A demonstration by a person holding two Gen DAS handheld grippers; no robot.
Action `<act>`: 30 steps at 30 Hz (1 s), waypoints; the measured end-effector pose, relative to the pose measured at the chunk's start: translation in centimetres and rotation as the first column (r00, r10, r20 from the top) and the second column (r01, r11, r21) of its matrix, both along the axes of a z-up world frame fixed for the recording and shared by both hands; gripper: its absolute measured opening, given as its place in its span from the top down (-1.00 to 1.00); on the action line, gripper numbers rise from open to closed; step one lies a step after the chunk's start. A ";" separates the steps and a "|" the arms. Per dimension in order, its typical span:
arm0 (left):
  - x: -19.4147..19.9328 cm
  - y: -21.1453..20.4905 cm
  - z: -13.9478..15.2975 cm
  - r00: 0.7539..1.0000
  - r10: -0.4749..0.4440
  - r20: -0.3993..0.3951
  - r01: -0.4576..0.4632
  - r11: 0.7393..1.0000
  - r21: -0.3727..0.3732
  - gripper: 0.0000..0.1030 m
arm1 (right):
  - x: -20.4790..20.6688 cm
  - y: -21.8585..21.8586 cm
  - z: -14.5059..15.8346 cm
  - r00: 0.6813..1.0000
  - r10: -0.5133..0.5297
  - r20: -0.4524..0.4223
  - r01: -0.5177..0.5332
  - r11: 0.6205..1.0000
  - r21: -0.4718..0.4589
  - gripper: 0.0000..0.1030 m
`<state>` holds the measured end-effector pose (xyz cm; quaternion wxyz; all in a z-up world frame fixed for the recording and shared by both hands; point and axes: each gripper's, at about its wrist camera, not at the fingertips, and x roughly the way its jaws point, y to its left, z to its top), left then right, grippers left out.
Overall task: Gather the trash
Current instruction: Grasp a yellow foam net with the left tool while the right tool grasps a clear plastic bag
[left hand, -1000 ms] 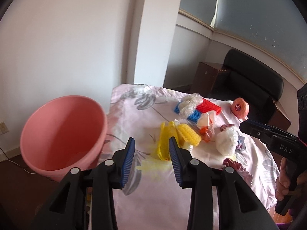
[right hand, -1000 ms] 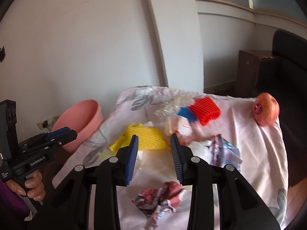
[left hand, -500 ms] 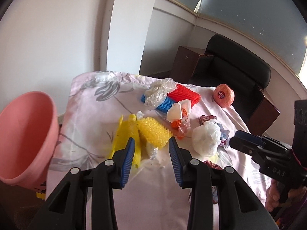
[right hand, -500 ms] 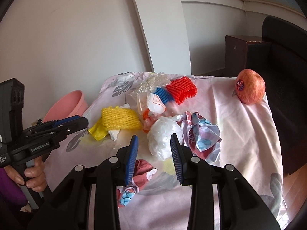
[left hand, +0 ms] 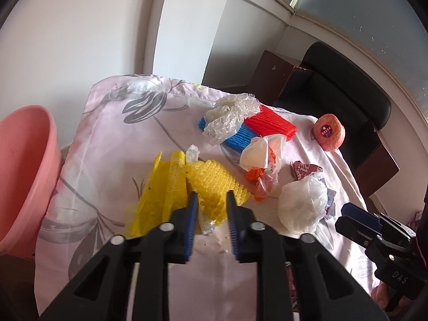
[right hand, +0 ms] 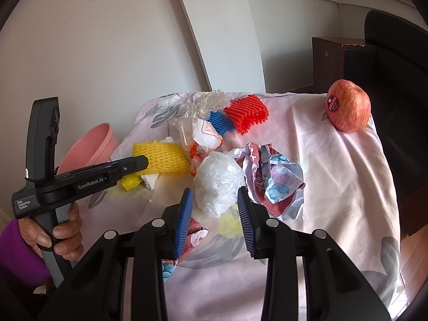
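Trash lies heaped mid-frame on the cloth-covered table (left hand: 112, 139): yellow foam net (left hand: 214, 184), white plastic ball (right hand: 218, 179), crumpled wrapper (right hand: 278, 176), red net (right hand: 247, 113). The left tool (left hand: 211, 206) hangs part-open, its blue pads either side of the yellow net's near edge, gripping nothing. The right tool (right hand: 214, 211) gapes wide before the white ball, empty. A pink basin (left hand: 24, 171) sits at left; an apple (right hand: 347, 109) upper right.
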<state>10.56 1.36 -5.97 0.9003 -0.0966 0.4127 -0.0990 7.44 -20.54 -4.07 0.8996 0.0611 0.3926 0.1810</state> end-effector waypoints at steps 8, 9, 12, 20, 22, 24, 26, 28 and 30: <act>-1.8 -0.4 2.1 0.996 -0.032 0.086 0.030 0.999 0.022 0.85 | 0.3 -0.1 -0.3 1.000 0.001 -0.009 0.000 1.000 0.013 0.31; -2.1 -0.4 2.3 0.995 -0.033 0.093 0.032 0.999 0.021 0.85 | 0.3 -0.1 -0.3 1.000 0.002 -0.010 -0.002 1.000 0.016 0.31; -3.1 0.0 3.4 0.992 -0.037 0.119 0.037 0.999 0.002 0.85 | 0.6 0.0 -0.4 1.000 0.007 -0.009 -0.007 1.000 0.017 0.31; -4.9 1.4 4.7 0.988 -0.029 0.150 0.032 0.999 -0.012 0.85 | 2.4 0.6 -0.7 1.000 0.003 -0.017 -0.003 1.000 0.003 0.31; -5.0 1.6 4.7 0.988 -0.025 0.150 0.028 1.000 -0.013 0.85 | 3.0 0.8 -0.8 1.000 0.000 -0.020 0.000 1.000 -0.006 0.31; -5.2 1.7 4.7 0.989 -0.024 0.148 0.026 1.000 -0.015 0.85 | 3.5 1.1 -0.9 1.000 0.000 -0.017 0.000 1.000 -0.021 0.31; -5.4 1.8 4.6 0.989 -0.026 0.147 0.029 0.999 -0.016 0.85 | 3.9 1.3 -1.2 1.000 0.003 -0.024 -0.004 0.999 -0.037 0.31; -5.5 1.8 4.7 0.988 -0.029 0.151 0.032 0.999 -0.015 0.85 | 3.9 1.4 -1.5 1.000 0.010 -0.028 -0.012 0.999 -0.046 0.31; -5.6 1.9 4.7 0.988 -0.027 0.152 0.029 0.999 -0.014 0.85 | 3.8 1.5 -1.6 1.000 0.018 -0.026 -0.019 0.999 -0.048 0.31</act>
